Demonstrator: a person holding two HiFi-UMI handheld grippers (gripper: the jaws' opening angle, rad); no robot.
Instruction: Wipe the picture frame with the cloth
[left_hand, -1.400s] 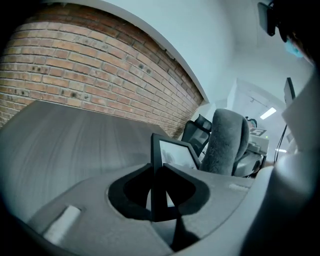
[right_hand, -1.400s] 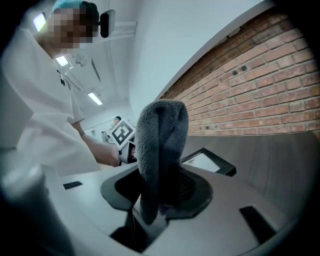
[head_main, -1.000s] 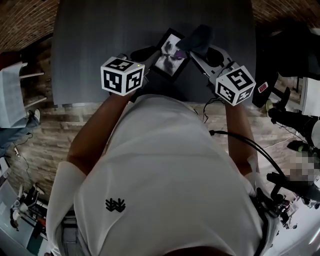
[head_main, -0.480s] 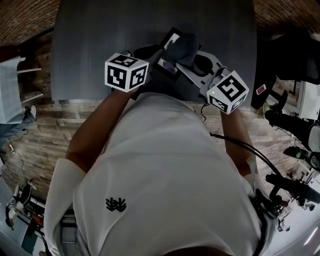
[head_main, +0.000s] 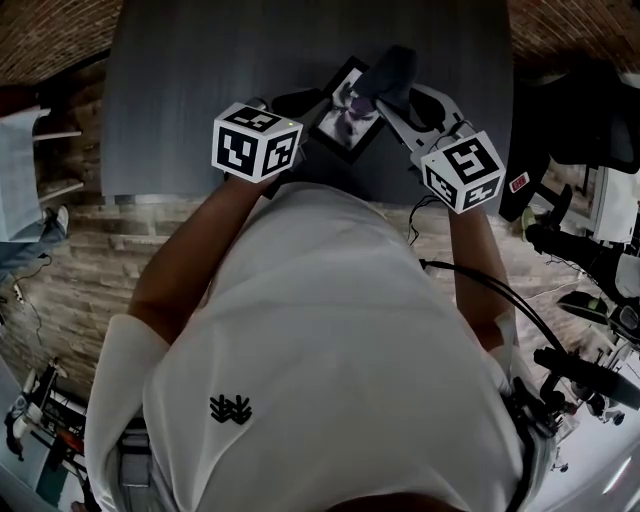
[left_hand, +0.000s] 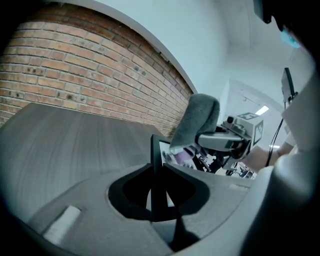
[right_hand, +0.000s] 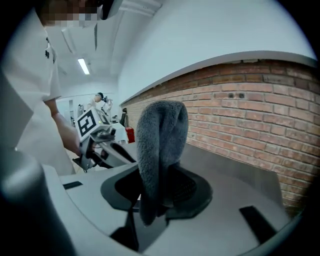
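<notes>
Counting the things gives one picture frame (head_main: 347, 112), one cloth (head_main: 388, 72), two grippers and one dark grey table (head_main: 200, 80), with a black-and-white marker cube on each gripper (two cubes in all). The left gripper (head_main: 298, 104) is clamped on the frame's left edge; in the left gripper view the frame (left_hand: 155, 150) stands edge-on between the closed-in jaws. The right gripper (head_main: 387, 93) is clenched on the cloth, which in the right gripper view rises from the jaws as a thick folded roll (right_hand: 160, 145). In the head view the cloth's end lies over the frame's upper right corner and hides it; the left gripper covers the frame's near left corner. The person's white shirt cuts off the table's near edge. I cannot tell whether the frame's lower edge rests on the tabletop. The frame sits over the table's near middle, between the two grippers, turned diamond-wise. It has a thin black border around a pale picture with purple marks, too blurred to make out. The cloth is grey and fuzzy.
</notes>
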